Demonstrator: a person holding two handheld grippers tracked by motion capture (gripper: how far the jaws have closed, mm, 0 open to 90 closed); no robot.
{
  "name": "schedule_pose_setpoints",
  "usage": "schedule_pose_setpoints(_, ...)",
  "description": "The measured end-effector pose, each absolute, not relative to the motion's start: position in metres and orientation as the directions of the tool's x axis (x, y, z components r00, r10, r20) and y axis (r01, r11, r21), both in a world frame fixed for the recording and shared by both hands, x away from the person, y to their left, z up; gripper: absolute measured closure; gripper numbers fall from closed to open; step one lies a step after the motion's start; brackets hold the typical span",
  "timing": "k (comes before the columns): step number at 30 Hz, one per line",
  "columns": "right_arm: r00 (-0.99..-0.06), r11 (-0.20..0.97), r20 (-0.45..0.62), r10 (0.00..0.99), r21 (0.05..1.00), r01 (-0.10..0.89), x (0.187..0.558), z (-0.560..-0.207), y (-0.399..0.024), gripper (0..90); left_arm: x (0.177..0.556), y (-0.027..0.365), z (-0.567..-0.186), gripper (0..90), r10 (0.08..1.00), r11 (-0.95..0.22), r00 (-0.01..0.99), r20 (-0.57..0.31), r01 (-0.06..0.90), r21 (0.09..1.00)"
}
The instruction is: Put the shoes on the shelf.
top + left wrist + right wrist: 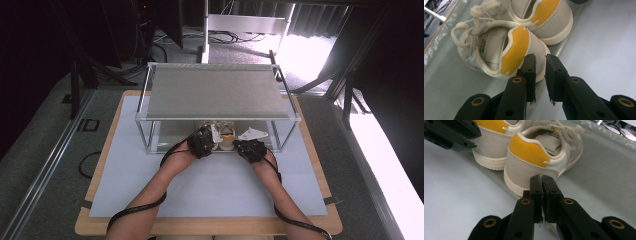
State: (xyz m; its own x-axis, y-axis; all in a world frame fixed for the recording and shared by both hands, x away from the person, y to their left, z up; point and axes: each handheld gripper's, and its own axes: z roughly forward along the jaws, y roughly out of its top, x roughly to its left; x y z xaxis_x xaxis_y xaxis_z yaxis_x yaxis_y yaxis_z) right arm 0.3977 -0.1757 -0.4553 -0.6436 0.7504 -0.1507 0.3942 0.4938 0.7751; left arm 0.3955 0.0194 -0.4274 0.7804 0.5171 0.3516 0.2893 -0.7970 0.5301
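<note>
While your two hands reach under the low metal rack (pixel 218 91) on the desk (pixel 210 185), the pair of small white shoes with yellow heel linings sits on the rack's bottom level, side by side and touching. Your left gripper (pixel 540 65) has its jaws drawn nearly together just behind the heel of the left shoe (pixel 499 50), gripping nothing. Your right gripper (pixel 542 185) is clenched, its tips at the heel of the right shoe (pixel 541 155).
</note>
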Motion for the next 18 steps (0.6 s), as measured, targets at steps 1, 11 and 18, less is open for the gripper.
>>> schedule_pose_setpoints(1, -0.642, 0.494, -0.151, 0.752, 0.773, 0.397, 0.4, -0.456, -0.174, 86.8, 0.396, 0.019, -0.428, 76.9, 0.519, -0.798, 0.776, 0.358, 0.29, 0.528)
schedule_pose_setpoints(11, -0.638, 0.482, -0.142, 0.757, 0.781, 0.397, 0.404, -0.457, -0.172, 81.4, 0.397, 0.022, -0.43, 71.7, 0.538, -0.784, 0.771, 0.34, 0.311, 0.537)
schedule_pose_setpoints(18, -0.644, 0.451, -0.126, 0.754, 0.813, 0.369, 0.394, -0.452, -0.176, 48.7, 0.388, 0.027, -0.426, 64.5, 0.561, -0.746, 0.776, 0.289, 0.323, 0.582)
